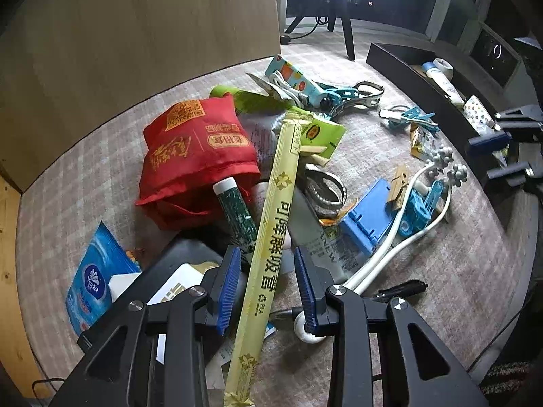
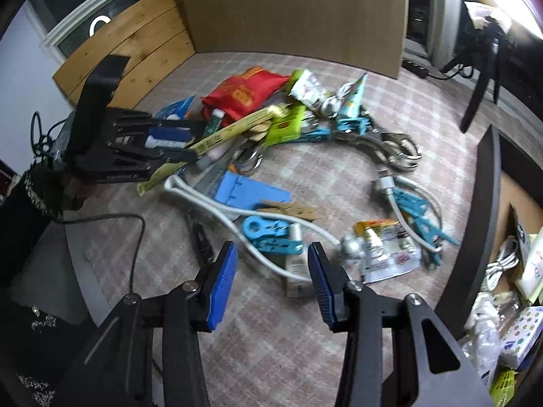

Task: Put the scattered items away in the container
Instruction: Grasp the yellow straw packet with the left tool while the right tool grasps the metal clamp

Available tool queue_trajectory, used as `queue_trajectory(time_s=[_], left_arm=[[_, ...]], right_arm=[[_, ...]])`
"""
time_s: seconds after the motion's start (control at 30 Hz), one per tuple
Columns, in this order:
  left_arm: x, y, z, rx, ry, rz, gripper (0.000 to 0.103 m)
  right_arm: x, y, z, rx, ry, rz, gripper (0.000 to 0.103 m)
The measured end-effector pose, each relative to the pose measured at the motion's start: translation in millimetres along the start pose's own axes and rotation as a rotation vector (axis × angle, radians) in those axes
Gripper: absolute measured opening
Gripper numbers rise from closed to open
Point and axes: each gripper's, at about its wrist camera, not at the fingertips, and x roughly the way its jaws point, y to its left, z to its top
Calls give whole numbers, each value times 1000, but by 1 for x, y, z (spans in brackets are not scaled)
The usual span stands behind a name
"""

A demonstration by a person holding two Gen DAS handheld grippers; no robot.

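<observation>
The left gripper [image 1: 268, 285] is low with its blue-padded jaws spread, while the right gripper [image 2: 271, 285] hangs above the floor, jaws wide apart and holding nothing.

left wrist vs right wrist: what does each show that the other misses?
Left wrist only: a blue tissue pack beside the left claw, and a green tube poking from the red bag.
Right wrist only: the container's contents, including a coiled white cable.
Both: the yellow straw packet, open claws.
</observation>
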Motion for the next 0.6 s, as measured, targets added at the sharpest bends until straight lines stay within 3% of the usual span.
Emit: queue_trajectory(time_s=[0.17,0.4,0.6], left_arm=[[1,-3,6,19,1,-5,31],[4,-7,12,35,2,-13,31],[4,-3,12,31,10,-22,31]], right_arm=[[-2,-30,26,38,-55,-54,42],[25,-88,62,140,-37,-179,42],[52,-126,84,228,13,-172,37]])
